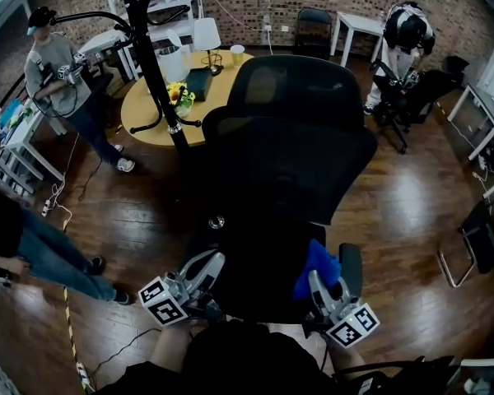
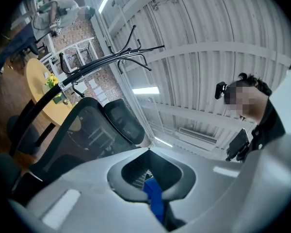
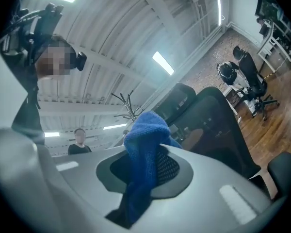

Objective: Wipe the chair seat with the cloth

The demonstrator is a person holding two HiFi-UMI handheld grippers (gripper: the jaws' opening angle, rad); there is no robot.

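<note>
1. While the chair [image 1: 290, 163] stands on the wood floor [image 1: 412, 220] with its backrest on the far side, both tools sit at its near edge, close to the person's body.
2. The right hand-held gripper [image 1: 315, 280] has its jaws clamped on the cloth [image 1: 317, 263]. The cloth is a blue bunch that stands up out of the tips. In the right gripper view a tail of it hangs down through the gap behind them.
3. The cloth is over the right front part of the seat [image 1: 251, 262], just beside the right armrest [image 1: 351, 263]. Whether it touches the seat cannot be told.
4. The left hand-held gripper [image 1: 212, 264] is at the left front edge of the seat, well apart from the cloth. Its jaws meet at the tips.
5. In the left gripper view a narrow blue strip [image 2: 155, 200] shows in the seam between those jaws. What it is cannot be told.
6. Both gripper views tilt upward. They show the ribbed ceiling [image 2: 208, 57] and the chair's mesh backrest.
7. Beyond the chair is a round yellow surface [image 1: 144, 109] carrying flowers [image 1: 179, 95] and a white lamp [image 1: 206, 35].
8. A black coat stand [image 1: 152, 64] rises just in front of that surface.
9. One person [image 1: 58, 72] stands to the left of the surface. Another person [image 1: 407, 35] bends over a second chair at the far right. A third person's legs [image 1: 41, 249] show at the left edge.
</note>
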